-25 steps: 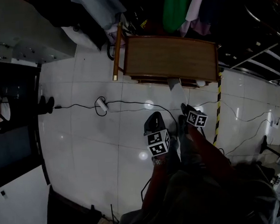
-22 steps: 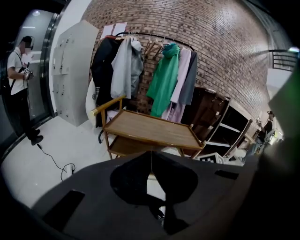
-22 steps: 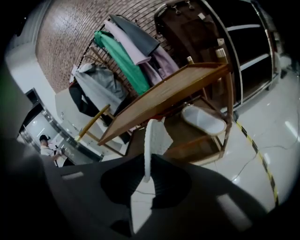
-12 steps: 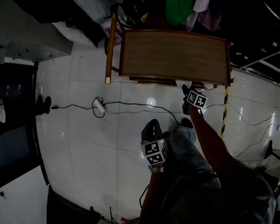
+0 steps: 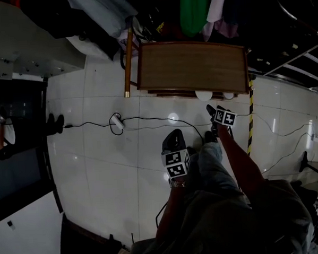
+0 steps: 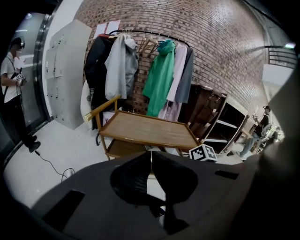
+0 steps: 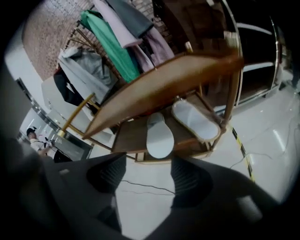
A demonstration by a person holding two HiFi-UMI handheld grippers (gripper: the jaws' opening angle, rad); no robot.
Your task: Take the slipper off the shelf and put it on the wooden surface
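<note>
1. Forward goes the right gripper (image 5: 213,112)! A second ago it hung low beside the left one; now it is up at the near edge of the cart (image 5: 139,72).
2. Its jaws are opening, with a wide gap and nothing between the pads. In the right gripper view the white slipper (image 7: 159,136) lies dead ahead on the lower shelf (image 7: 129,136), just past the tips and not yet touched.
3. A second slipper (image 7: 195,120) sits to its right, close to the cart's right leg. The aim looks set on the left one.
4. The tool is held low and tilted, most likely to see in under the wooden top (image 5: 193,66), and the spread should suit the slipper's width.
5. The left gripper (image 5: 175,141) hangs back over the floor tiles (image 5: 96,153), jaws pressed together and empty. It seems to be kept clear so the right side can work alone.
6. The wooden top is bare, so a landing spot is ready once the slipper comes out.
</note>
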